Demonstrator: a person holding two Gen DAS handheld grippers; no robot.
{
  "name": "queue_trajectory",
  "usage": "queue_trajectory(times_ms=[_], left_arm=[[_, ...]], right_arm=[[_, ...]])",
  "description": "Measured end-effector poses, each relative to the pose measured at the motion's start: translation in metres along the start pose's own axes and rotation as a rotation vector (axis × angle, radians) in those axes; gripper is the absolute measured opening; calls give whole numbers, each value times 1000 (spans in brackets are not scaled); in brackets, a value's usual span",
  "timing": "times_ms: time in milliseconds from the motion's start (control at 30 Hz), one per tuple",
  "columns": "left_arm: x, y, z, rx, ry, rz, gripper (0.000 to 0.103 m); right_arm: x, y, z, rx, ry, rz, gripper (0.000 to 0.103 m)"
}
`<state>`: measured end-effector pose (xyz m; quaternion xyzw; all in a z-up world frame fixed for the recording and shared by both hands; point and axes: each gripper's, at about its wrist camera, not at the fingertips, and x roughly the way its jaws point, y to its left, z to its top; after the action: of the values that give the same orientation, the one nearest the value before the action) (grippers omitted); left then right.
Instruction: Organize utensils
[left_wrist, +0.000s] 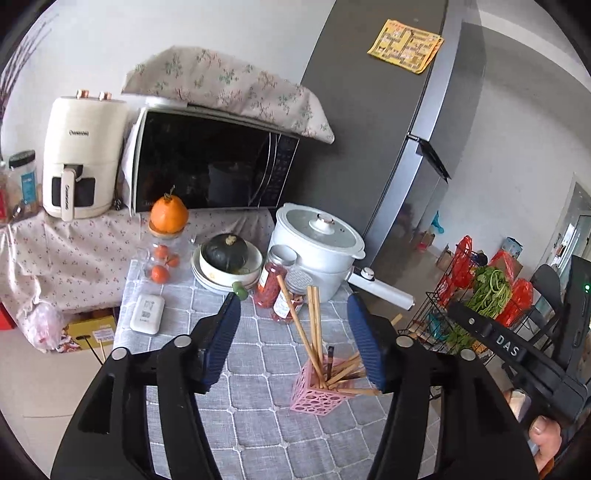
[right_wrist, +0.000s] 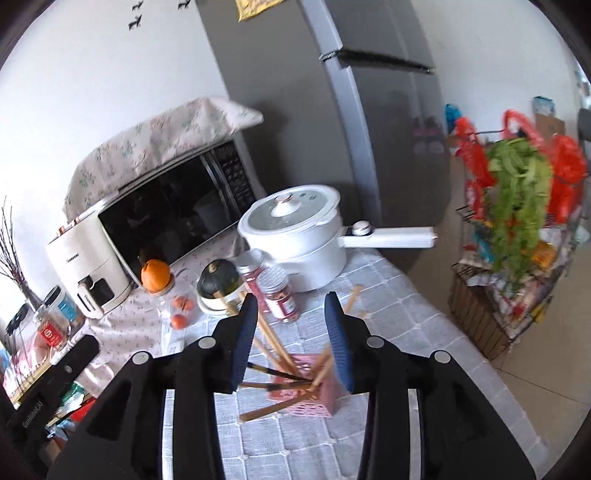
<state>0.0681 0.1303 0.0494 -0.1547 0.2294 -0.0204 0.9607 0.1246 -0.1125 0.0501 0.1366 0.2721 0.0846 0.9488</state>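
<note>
A pink perforated holder stands on the grey quilted tablecloth. Several wooden chopsticks lean out of it at different angles, and one lies low over its rim. My left gripper is open, and the holder sits ahead of it toward the right finger. My right gripper is open just above the holder. The chopsticks rise between its blue fingers, and the pads are not pressing on them. The right gripper's body and a hand show at the right edge of the left wrist view.
Behind the holder stand two red-filled jars, stacked bowls holding a dark squash, a white lidded pot with a long handle, a jar with oranges, a microwave and an air fryer. A wire rack with greens stands right of the table.
</note>
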Motion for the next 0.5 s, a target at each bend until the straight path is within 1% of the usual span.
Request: queue_trajectory(times_ms=[33, 67, 100, 133, 167, 200, 267, 333, 400, 467, 500], left_arm=[[-7, -6, -3, 9, -18, 8, 69], [-11, -11, -6, 16, -33, 18, 75], [-17, -17, -10, 26, -49, 34, 82], [-22, -23, -15, 39, -68, 55, 86], [-28, -31, -23, 53, -91, 86, 94], [-33, -36, -30, 62, -111, 113, 96], [-39, -45, -44, 75, -134, 153, 96], [-41, -55, -58, 93, -139, 201, 96], [-39, -62, -69, 113, -140, 243, 96], [-38, -71, -82, 148, -164, 266, 96], [-38, -74, -86, 161, -175, 266, 96]], right_arm=[[-7, -2, -2, 1, -11, -16, 46], [-18, -6, -6, 6, -24, -41, 55], [-25, -10, -9, 12, -32, -57, 60], [-37, -16, -16, 26, -46, -85, 70], [-45, -21, -22, 35, -59, -113, 77], [-50, -25, -27, 37, -68, -135, 80], [-63, -36, -42, 29, -92, -207, 92], [-73, -47, -56, 26, -113, -267, 96], [-82, -58, -69, 27, -116, -308, 96], [-85, -66, -79, 29, -109, -337, 96], [-86, -69, -83, 26, -104, -351, 96]])
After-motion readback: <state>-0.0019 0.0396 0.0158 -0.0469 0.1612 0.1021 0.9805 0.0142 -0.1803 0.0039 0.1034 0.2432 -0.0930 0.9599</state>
